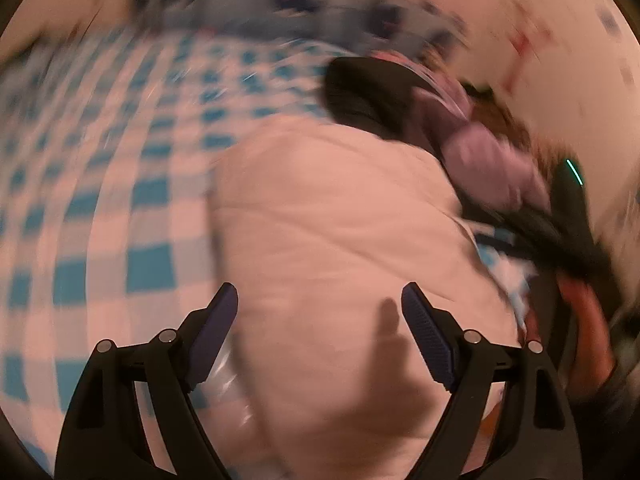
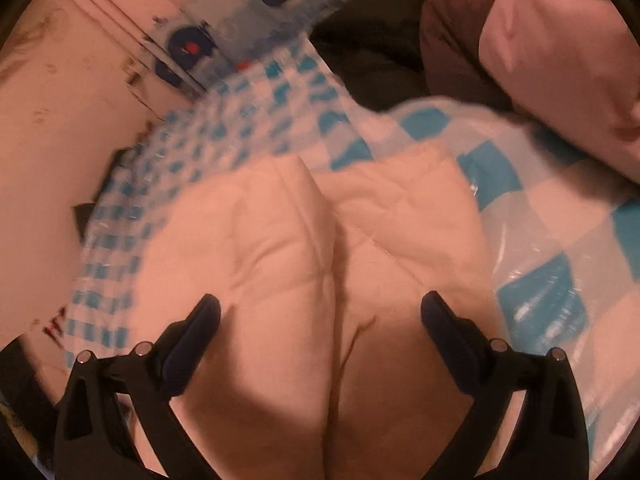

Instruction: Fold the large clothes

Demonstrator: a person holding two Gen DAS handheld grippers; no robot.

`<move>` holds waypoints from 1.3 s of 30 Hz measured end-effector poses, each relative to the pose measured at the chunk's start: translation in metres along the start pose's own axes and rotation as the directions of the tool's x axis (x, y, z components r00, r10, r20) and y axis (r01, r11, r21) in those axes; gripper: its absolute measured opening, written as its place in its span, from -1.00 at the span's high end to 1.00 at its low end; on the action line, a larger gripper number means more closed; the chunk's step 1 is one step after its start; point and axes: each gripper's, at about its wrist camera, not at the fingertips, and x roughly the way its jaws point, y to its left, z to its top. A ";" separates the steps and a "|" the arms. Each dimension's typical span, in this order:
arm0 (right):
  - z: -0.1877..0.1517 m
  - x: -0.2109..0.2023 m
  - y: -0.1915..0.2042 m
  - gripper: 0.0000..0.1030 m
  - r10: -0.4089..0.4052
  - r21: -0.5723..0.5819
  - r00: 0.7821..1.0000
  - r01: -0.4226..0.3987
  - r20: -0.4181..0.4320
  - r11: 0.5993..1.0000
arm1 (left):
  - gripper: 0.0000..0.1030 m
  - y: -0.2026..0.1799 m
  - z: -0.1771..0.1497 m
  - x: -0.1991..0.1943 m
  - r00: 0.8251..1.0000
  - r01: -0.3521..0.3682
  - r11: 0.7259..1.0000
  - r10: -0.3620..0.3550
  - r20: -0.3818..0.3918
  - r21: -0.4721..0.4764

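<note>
The pale quilted garment (image 1: 340, 240) is seen in the lower middle of both views, spread on the blue checked cloth (image 1: 120, 200). It lies under the left gripper (image 1: 320, 308) and right gripper (image 2: 320, 320). Both are held wide open and empty. The garment is folded, with a seam in the centre.

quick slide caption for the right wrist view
Open right gripper above a folded cream quilted garment lying on a blue-and-white checked plastic cover.
</note>
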 end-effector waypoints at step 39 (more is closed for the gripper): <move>-0.067 0.152 0.236 -0.90 0.045 -0.357 0.983 -0.107 -0.178 0.928 | -0.77 0.185 0.029 -0.027 0.927 -0.370 0.909 0.375 -0.008 -0.192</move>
